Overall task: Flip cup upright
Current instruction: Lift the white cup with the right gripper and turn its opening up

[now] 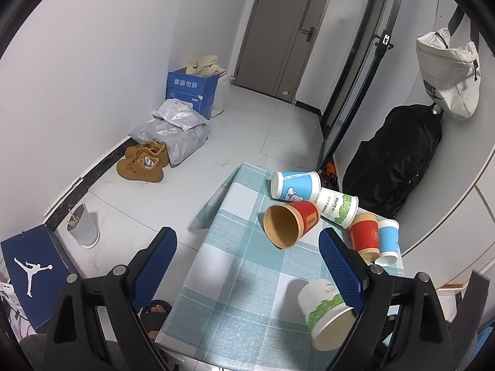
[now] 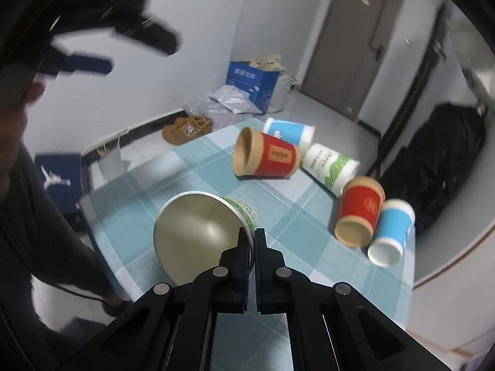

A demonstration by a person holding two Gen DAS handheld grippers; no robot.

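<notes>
My right gripper point(image 2: 253, 235) is shut on the rim of a white and green paper cup point(image 2: 198, 232), held tilted with its mouth toward the camera above the table. The same cup shows in the left wrist view point(image 1: 326, 312), tilted, mouth toward the near edge. My left gripper point(image 1: 247, 247) is open and empty above the table's left part; it also shows blurred in the right wrist view point(image 2: 92, 58). Several more cups lie on their sides: a red one point(image 1: 290, 224), a blue one point(image 1: 295, 185), a white and green one point(image 1: 338, 207), another red one point(image 1: 365, 236) and a small blue one point(image 1: 388, 242).
The table has a teal checked cloth point(image 1: 235, 293). On the floor to the left are brown shoes point(image 1: 142, 160), grey bags point(image 1: 173, 130), a blue box point(image 1: 191, 91) and a white bin point(image 1: 83, 227). A black backpack point(image 1: 399, 160) leans against the right wall.
</notes>
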